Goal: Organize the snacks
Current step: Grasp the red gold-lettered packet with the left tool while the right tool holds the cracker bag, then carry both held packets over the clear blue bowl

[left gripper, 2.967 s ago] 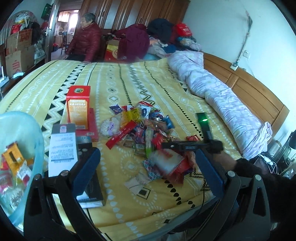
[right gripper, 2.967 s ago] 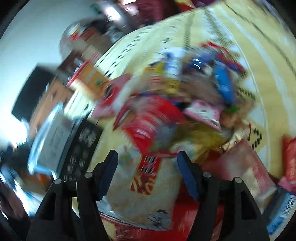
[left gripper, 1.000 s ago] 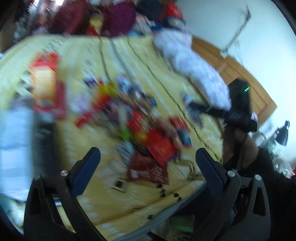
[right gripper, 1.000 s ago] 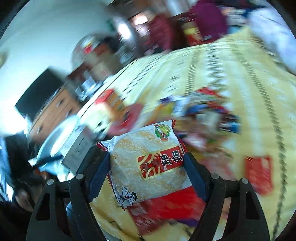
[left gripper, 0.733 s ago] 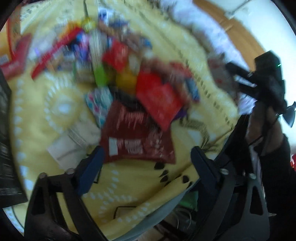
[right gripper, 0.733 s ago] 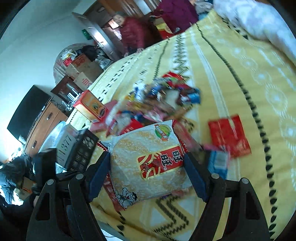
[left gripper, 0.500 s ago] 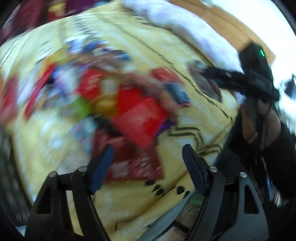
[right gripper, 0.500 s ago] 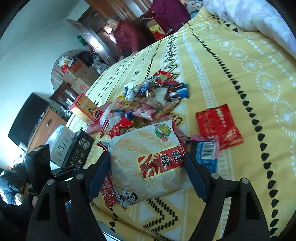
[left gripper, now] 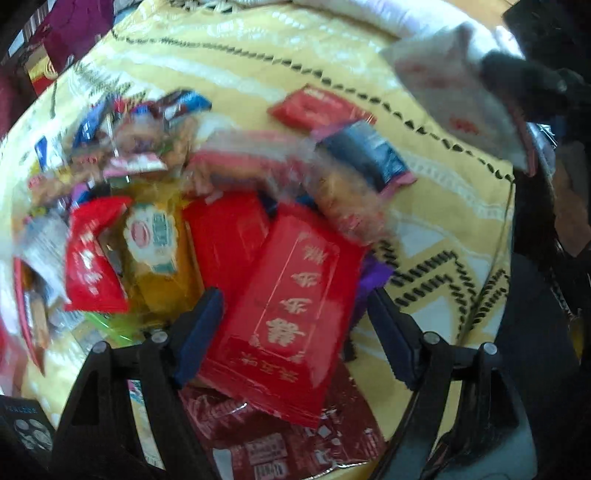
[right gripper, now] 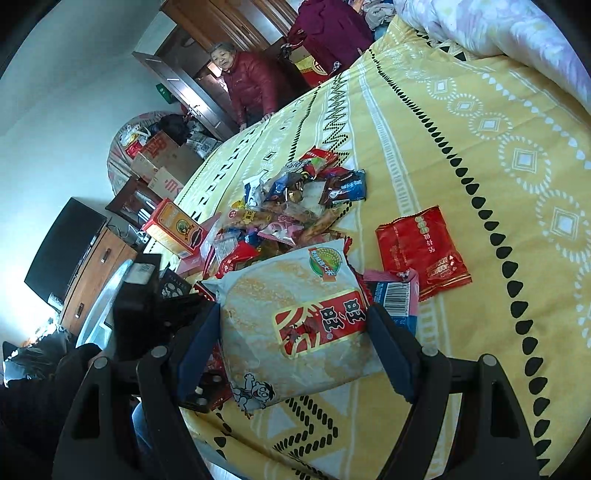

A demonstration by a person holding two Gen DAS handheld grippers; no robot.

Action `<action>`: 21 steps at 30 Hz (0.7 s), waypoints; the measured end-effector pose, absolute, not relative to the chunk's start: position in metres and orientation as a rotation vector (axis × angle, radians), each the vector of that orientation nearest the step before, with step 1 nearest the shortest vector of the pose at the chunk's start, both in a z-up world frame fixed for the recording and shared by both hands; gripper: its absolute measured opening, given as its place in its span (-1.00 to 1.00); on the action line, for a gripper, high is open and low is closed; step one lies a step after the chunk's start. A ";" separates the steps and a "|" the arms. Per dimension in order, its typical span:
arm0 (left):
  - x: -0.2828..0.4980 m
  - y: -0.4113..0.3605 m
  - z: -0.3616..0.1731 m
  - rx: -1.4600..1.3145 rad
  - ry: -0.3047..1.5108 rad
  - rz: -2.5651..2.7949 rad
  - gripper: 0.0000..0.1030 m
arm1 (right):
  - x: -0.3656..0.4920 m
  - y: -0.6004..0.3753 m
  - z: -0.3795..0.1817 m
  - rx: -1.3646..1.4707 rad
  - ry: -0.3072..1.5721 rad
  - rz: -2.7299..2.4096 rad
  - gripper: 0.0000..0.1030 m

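Observation:
Several snack packets are piled [right gripper: 295,206] on a yellow patterned bedspread [right gripper: 461,122]. My right gripper [right gripper: 291,315] is shut on a pale rice-cracker bag [right gripper: 288,291] with a red label, held above the bed's near edge. The same bag [left gripper: 454,92] shows at the top right of the left wrist view. My left gripper [left gripper: 293,325] points down onto the pile, blurred. A large red packet with gold characters [left gripper: 291,295] lies between its fingers. The left pad is at the packet's edge and the right pad stands apart from it.
A red packet [right gripper: 421,251] and a blue barcoded packet [right gripper: 395,295] lie apart from the pile. An orange box [right gripper: 173,229] and a black box [right gripper: 171,288] sit to its left. A person in a red jacket [right gripper: 251,85] is beyond the bed. A rolled quilt [right gripper: 498,33] lies at the right.
My left gripper swung down over the pile and its jaws narrowed around the big red packet. My right gripper, still holding the rice-cracker bag, sank a little, then stayed put.

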State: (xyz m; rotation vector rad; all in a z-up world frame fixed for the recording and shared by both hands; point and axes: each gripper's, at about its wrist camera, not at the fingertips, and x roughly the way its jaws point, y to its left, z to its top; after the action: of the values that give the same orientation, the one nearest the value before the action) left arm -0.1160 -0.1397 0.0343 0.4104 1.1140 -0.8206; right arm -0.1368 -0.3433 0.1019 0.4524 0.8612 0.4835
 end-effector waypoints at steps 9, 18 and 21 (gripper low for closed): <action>-0.127 -0.118 0.041 0.316 1.063 -0.763 0.09 | -0.140 -0.343 0.099 0.480 0.840 0.479 0.61; -0.159 -0.080 0.093 0.174 0.902 -0.668 0.06 | -0.140 -0.328 0.112 0.412 0.811 0.474 0.61; -0.166 -0.062 0.124 0.135 0.823 -0.629 0.06 | -0.137 -0.317 0.125 0.391 0.797 0.485 0.61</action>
State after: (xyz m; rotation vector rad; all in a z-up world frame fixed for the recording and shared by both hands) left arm -0.1656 -0.0623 0.1238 0.1351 0.8227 -0.6293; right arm -0.1373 -0.3167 0.1254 0.3913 0.7968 0.4854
